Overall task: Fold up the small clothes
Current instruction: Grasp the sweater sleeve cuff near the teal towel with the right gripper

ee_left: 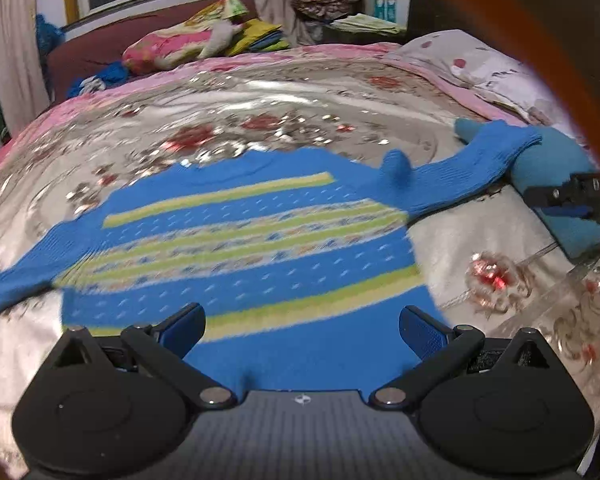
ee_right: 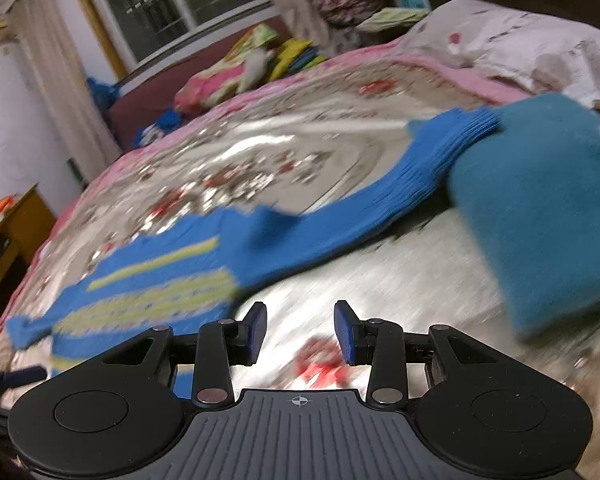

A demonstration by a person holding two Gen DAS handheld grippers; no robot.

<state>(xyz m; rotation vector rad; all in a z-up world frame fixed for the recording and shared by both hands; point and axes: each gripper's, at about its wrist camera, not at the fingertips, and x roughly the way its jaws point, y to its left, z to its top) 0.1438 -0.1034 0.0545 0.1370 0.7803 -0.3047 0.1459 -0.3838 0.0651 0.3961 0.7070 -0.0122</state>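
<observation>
A small blue knit sweater (ee_left: 252,240) with yellow-green stripes lies spread flat on the bed, its right sleeve (ee_left: 460,176) reaching out to the right. It also shows in the right wrist view (ee_right: 152,292), blurred. My left gripper (ee_left: 302,330) is open, hovering just above the sweater's bottom hem, holding nothing. My right gripper (ee_right: 300,330) is partly open and empty, over bare bedspread to the right of the sweater. It also shows at the right edge of the left wrist view (ee_left: 568,200).
A folded teal garment (ee_right: 540,216) lies on the bed at the right, over the sleeve's cuff. The floral bedspread (ee_left: 260,112) covers the bed. Pillows (ee_left: 472,60) and piled clothes (ee_left: 204,44) sit at the far side. A wooden table (ee_right: 16,224) stands left of the bed.
</observation>
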